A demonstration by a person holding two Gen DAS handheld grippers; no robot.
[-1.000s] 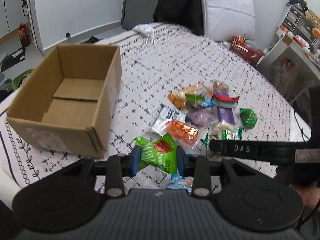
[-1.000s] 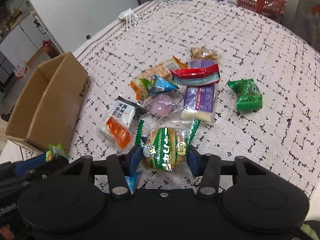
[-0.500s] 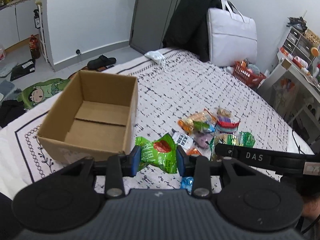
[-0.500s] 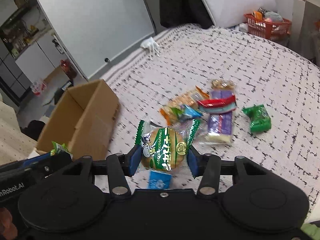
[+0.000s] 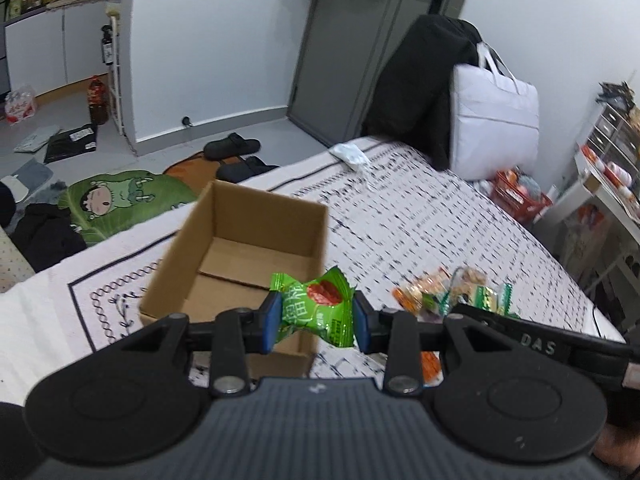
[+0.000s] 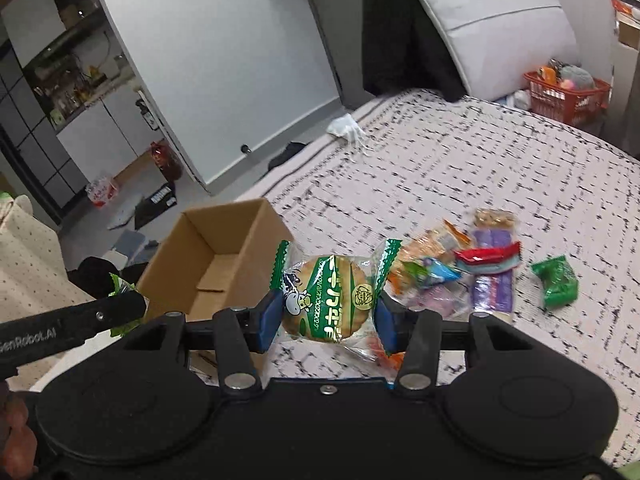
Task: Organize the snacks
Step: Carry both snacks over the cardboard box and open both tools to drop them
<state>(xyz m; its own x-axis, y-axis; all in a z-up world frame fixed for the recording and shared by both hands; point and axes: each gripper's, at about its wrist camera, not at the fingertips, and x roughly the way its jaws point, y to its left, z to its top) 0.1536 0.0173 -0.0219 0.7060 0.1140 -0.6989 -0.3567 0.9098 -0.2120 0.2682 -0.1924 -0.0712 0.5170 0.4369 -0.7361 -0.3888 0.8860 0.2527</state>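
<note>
My left gripper (image 5: 315, 322) is shut on a green snack packet (image 5: 316, 312) with a red picture, held in the air over the near right corner of the open cardboard box (image 5: 240, 256). My right gripper (image 6: 327, 316) is shut on a round biscuit in a clear green-edged wrapper (image 6: 330, 296), held above the bed just right of the box (image 6: 212, 264). The box looks empty inside. The pile of snacks (image 6: 460, 272) lies on the bedspread to the right, also in the left wrist view (image 5: 444, 292).
A lone green packet (image 6: 556, 282) lies right of the pile. A white mask (image 6: 346, 128) lies at the bed's far edge. A red basket (image 6: 568, 96), a white bag (image 5: 492, 124) and a black coat (image 5: 424, 92) are beyond the bed. Slippers (image 5: 232, 148) lie on the floor.
Both grippers have risen high above the bed with their snacks and moved left toward the box. The box and pile now look farther below.
</note>
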